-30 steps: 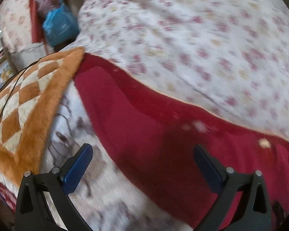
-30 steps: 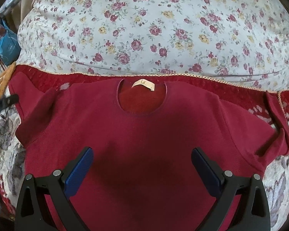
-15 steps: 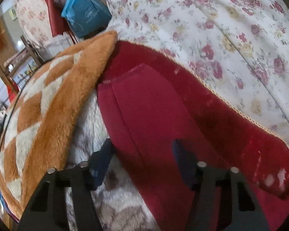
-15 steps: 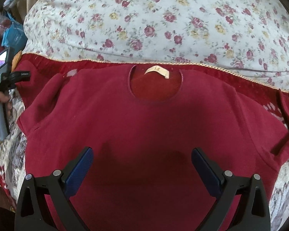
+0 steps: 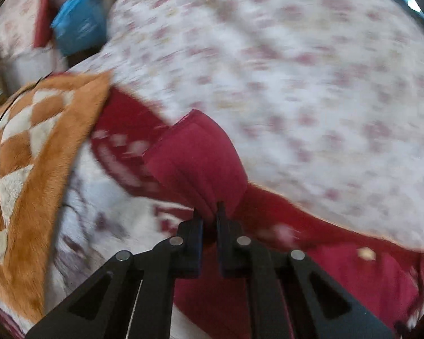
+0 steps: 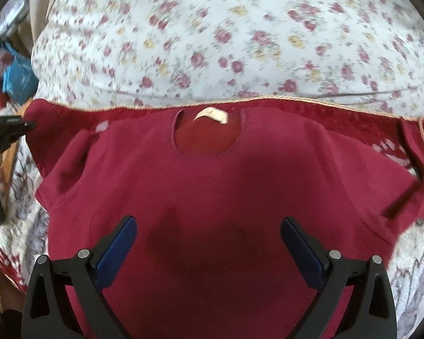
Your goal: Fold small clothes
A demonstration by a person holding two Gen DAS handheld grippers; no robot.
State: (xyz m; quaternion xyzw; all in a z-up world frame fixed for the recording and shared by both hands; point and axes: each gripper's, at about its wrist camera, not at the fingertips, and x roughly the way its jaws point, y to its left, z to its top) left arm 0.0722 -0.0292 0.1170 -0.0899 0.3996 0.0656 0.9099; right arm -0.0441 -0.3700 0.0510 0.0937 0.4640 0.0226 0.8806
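Observation:
A dark red T-shirt (image 6: 212, 192) lies flat on the bed, neckline and cream label (image 6: 212, 114) at the far side. My right gripper (image 6: 209, 240) is open and hovers over the shirt's chest, holding nothing. My left gripper (image 5: 209, 217) is shut on the shirt's left sleeve (image 5: 198, 155), which is bunched and lifted off the bed. The left gripper's black body also shows at the left edge of the right wrist view (image 6: 5, 130).
A floral duvet (image 6: 226, 36) is heaped behind the shirt. An orange and cream checked fleece blanket (image 5: 28, 155) lies to the left. The bed cover (image 5: 104, 212) is red and grey patterned. A blue bag (image 5: 79, 28) sits far left beyond the bed.
My left gripper has closed on the left sleeve and lifted it. The right gripper stayed open over the shirt and shifted only slightly.

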